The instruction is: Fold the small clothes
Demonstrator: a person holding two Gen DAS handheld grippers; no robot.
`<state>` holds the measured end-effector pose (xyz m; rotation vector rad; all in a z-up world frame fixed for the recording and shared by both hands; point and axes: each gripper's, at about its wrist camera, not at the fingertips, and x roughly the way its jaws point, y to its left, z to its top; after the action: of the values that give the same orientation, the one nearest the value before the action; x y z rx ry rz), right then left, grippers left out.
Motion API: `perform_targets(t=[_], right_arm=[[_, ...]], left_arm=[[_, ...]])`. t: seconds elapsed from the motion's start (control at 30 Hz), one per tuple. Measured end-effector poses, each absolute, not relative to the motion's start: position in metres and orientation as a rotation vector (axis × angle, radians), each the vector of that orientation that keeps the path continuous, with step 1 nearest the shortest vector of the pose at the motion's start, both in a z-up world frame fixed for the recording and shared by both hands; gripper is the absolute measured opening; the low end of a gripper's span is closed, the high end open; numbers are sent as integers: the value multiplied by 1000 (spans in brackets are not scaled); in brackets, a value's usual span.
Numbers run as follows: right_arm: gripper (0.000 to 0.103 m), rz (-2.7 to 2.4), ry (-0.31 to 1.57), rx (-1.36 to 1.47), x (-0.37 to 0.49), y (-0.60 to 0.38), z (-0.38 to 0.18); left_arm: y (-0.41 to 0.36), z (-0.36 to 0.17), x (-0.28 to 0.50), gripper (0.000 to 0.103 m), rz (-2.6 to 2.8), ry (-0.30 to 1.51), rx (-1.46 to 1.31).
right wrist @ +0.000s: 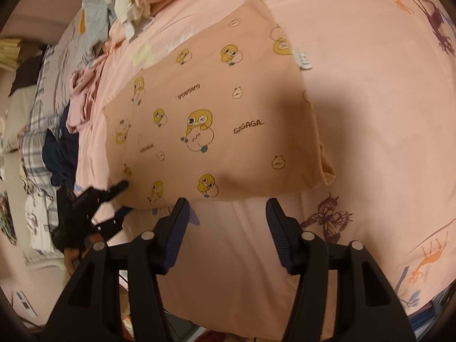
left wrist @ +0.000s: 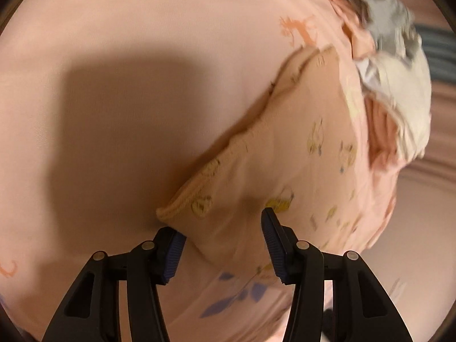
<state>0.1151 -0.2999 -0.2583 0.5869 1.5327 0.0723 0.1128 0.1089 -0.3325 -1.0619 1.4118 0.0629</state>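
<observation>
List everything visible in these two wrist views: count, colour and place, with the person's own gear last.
duck-print garment: one, peach with yellow ducks, spread flat on the bed, white label at its far edge
bedsheet: one, pink with orange and purple animal and butterfly prints, under the garment
clothes pile: several pieces, cream, grey, pink, heaped beyond the garment
dark garment: one, navy, crumpled at the bed's left side
plaid cloth: one, grey-white, far left
left gripper: black with blue pads, jaws apart over the garment's corner, fabric between them
right gripper: black with blue pads, open, just short of the garment's near edge
</observation>
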Motion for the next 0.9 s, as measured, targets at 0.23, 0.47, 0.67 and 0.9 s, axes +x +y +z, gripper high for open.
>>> perform_targets(t=[0.23, 0.47, 0.67, 0.9], right_arm=[[55, 136, 1537, 575, 128, -285, -268], [0, 130, 1654, 688, 155, -285, -345], [12, 71, 1564, 854, 118, -345, -324], [49, 124, 1534, 737, 126, -368, -290]], left_arm=[[84, -299, 124, 7, 121, 1355, -756], [-2, -250, 154, 6, -118, 1257, -555], [-101, -253, 138, 3, -470, 1363, -496], [-91, -277, 93, 3, -329, 1503, -358]])
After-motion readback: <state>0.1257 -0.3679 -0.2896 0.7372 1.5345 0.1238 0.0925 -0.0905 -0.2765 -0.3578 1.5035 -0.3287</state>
